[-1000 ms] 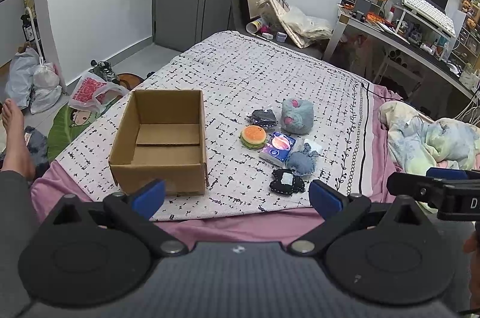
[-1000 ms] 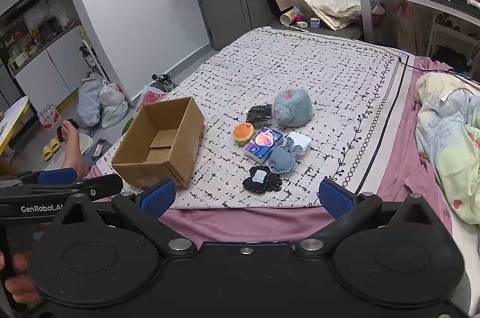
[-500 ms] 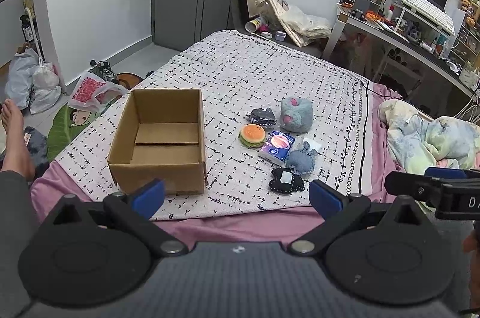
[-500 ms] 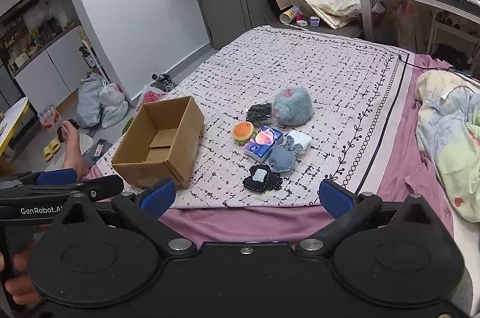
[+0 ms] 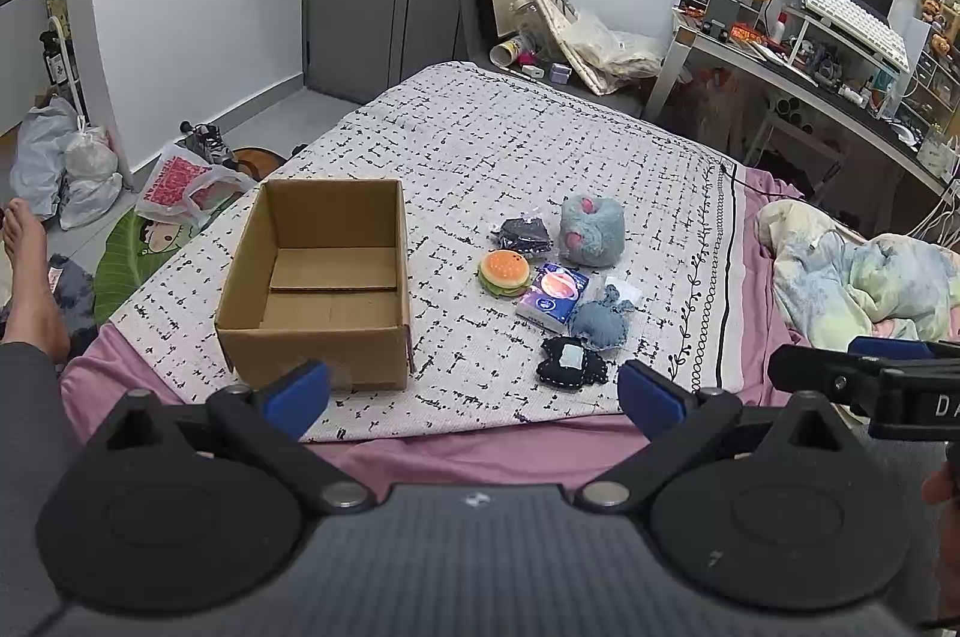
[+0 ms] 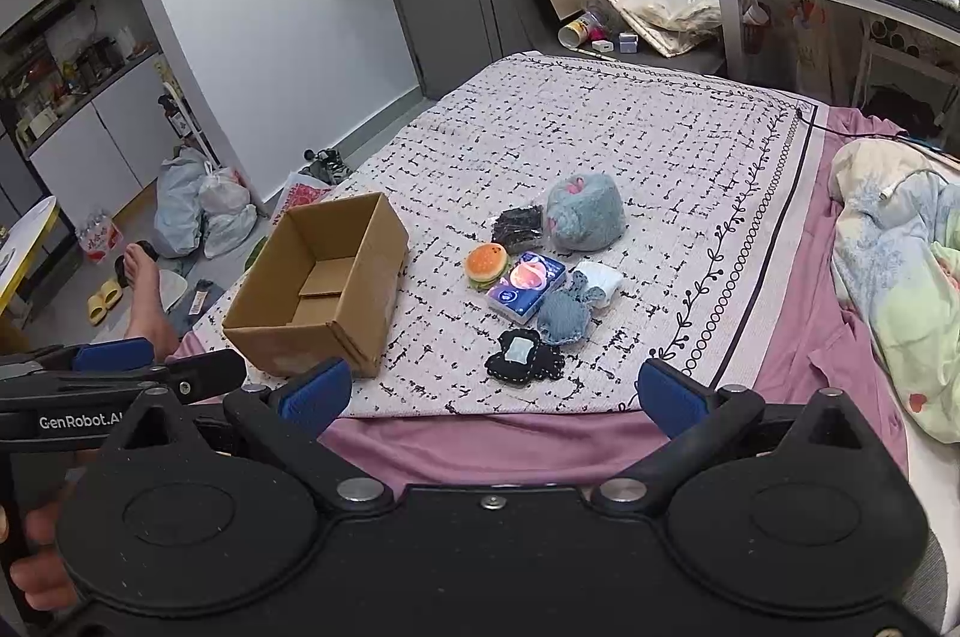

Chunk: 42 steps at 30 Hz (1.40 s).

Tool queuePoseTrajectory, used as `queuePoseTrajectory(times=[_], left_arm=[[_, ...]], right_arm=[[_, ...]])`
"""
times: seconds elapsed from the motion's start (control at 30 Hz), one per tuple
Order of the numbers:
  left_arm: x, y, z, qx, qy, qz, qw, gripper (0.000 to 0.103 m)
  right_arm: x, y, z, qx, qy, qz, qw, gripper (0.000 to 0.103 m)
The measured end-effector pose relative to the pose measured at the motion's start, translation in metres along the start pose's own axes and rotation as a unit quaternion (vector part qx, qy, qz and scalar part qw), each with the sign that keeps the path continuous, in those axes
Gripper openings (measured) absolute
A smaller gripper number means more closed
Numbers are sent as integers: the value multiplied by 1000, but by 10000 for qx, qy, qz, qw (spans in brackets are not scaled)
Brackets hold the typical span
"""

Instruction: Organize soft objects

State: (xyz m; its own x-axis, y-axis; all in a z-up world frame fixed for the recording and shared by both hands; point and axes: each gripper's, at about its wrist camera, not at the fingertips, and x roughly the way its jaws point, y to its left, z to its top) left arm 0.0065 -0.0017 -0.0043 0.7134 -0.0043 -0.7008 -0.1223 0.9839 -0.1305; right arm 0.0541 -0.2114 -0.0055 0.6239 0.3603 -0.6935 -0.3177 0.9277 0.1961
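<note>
While both the left gripper (image 5: 474, 394) and right gripper (image 6: 493, 391) stay spread wide and empty, the cardboard box (image 5: 318, 277) at centre-left has not moved.

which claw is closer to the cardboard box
Left. The left claw hangs just before the cardboard box; the right claw sits further right, facing the toys.

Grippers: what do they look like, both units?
Left gripper and right gripper look alike: black bodies, two round discs each, silver pivot bolts, angled black arms tipped with blue pads. White "GenRobot.AI" lettering on the left one's side. No cables visible.
</note>
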Motion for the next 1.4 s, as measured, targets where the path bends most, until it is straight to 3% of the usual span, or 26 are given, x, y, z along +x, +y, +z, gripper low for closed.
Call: queuePoseTrajectory(times=[0.9,1.4], left_arm=[[0,1,0,-40,2,23,10000,101],[29,0,2,-334,-90,29,9994,99]], right_arm=[[5,-2,-2,40,15,33,10000,103],[36,-32,-1,460,-38,145,9988,103]])
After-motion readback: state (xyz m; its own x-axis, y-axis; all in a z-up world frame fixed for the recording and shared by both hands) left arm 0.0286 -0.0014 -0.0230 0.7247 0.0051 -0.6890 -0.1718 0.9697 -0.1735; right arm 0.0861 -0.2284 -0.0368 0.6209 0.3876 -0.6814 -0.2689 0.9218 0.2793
